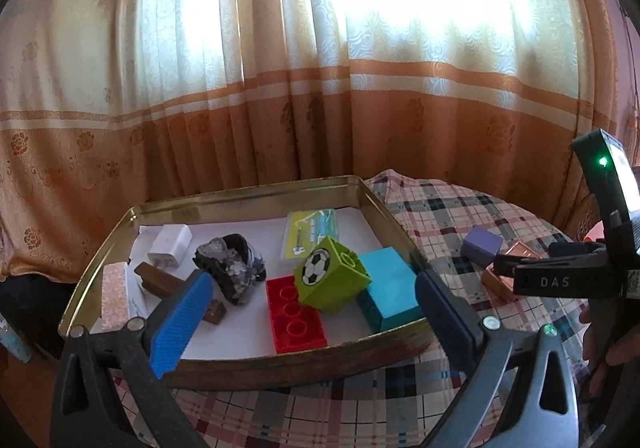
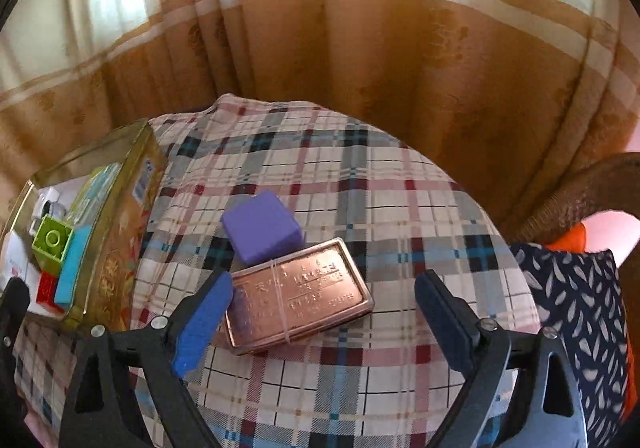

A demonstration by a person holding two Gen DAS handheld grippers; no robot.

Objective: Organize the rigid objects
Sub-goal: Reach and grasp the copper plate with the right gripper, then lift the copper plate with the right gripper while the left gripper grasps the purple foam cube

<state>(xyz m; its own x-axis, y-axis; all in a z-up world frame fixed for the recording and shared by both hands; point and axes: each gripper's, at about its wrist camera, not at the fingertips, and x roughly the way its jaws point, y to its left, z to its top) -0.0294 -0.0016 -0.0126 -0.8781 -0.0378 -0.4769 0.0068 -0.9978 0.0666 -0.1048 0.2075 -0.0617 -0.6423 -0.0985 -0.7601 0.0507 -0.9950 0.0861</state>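
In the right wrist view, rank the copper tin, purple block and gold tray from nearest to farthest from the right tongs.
1. Copper tin: lies on the cloth between the open right tongs.
2. Purple block: just behind the tin, touching it.
3. Gold tray: far left, at the cloth's edge.

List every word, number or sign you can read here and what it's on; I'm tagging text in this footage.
"DAS": on the right tool's black body.
Soccer-ball picture, no words: green block.
Embossed lettering on the copper tin: too blurred to read.
Print on the yellow-green packet and the gold tray's side: unreadable.
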